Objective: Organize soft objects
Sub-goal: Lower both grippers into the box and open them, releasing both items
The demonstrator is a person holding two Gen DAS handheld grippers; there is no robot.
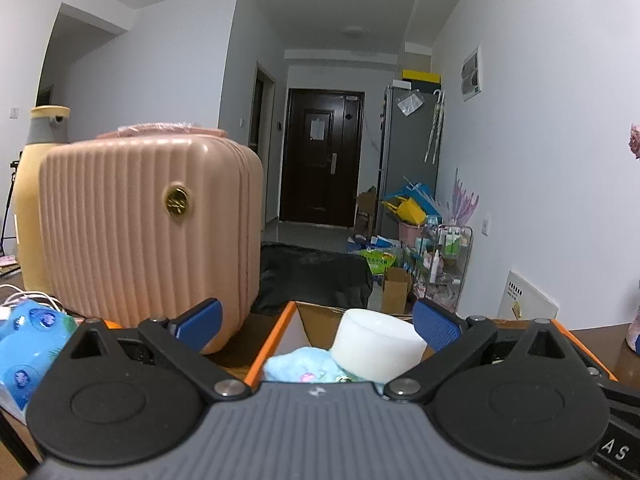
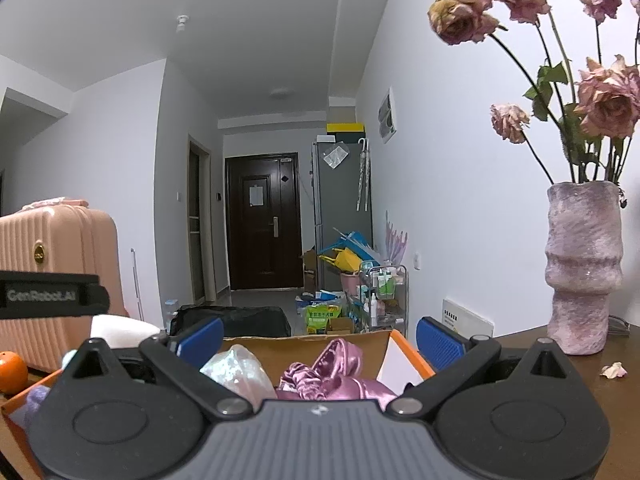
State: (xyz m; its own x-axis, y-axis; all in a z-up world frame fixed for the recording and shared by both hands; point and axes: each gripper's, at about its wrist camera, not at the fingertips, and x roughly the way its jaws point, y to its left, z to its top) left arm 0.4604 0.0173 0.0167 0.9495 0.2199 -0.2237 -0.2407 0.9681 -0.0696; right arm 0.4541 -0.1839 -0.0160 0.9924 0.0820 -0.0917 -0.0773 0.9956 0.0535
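Above the cardboard box [image 2: 308, 346], both the left gripper [image 1: 318, 322] and right gripper [image 2: 318, 338] are held wide and empty, the pink satin cloth [image 2: 340, 376] apparently deposited inside; a fresh pick is required next.

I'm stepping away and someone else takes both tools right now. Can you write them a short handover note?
Left tool: open, holding nothing, above the box.
Right tool: open, holding nothing, over the same box.
In the box: white foam piece, light blue plush, pearly pouch, pink satin scrunchies.
Done: those soft things are in.
Left: blue patterned pack sits outside, left of the box.
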